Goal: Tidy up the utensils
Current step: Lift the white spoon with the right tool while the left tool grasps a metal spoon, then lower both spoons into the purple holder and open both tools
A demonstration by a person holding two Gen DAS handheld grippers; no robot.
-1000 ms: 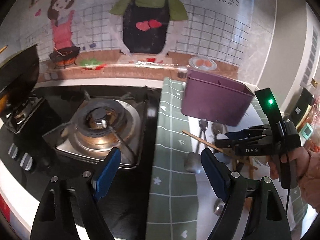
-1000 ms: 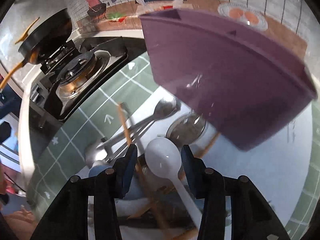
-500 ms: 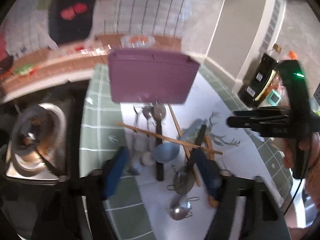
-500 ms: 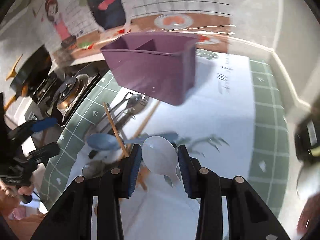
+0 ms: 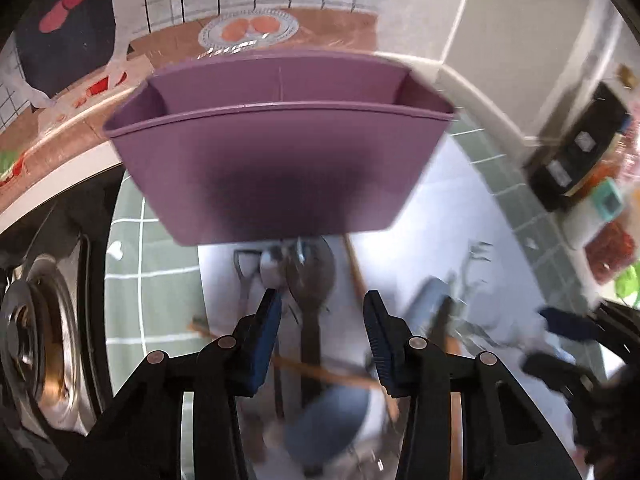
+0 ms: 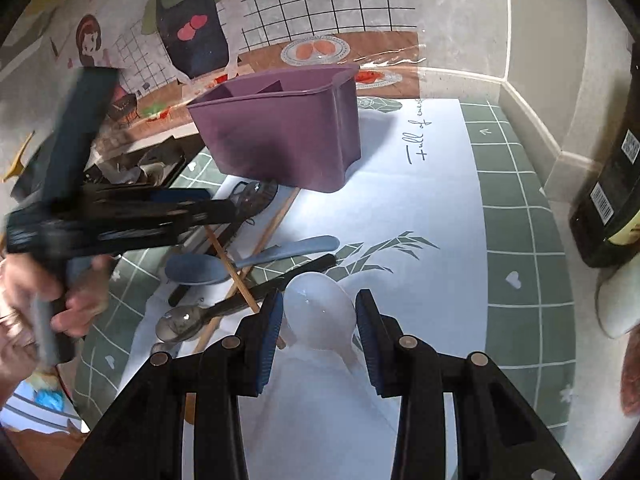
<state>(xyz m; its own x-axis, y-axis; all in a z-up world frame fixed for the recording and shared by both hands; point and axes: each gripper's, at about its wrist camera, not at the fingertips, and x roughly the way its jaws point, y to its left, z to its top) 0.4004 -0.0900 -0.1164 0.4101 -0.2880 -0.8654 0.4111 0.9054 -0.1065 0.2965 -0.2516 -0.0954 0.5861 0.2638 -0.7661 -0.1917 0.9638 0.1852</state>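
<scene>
The right gripper [image 6: 316,326] holds a white spoon [image 6: 320,312] by its bowl, jaws narrow and pressed on either side, the handle running back under the tool. The purple bin [image 6: 280,136] stands ahead of it and a little to the left, well apart, so the spoon must travel forward and up over the rim before it can go in handle first.

The left gripper [image 5: 320,320] is the nearer tool to the bin. Its jaws are closing, about half wide, with a dark-handled metal spoon [image 5: 312,280] lying between them; I judge the pads are not yet pressing on it. That spoon's long axis runs along the gripper's own line, bowl toward the bin.

Nearer than the bin on the mat [image 6: 420,220] lies the rest of the heap: a blue spoon [image 6: 240,262], crossed chopsticks [image 6: 256,248], and more metal spoons, partly blurred.

The bin's front and back compartments look empty as far as their interiors show.
</scene>
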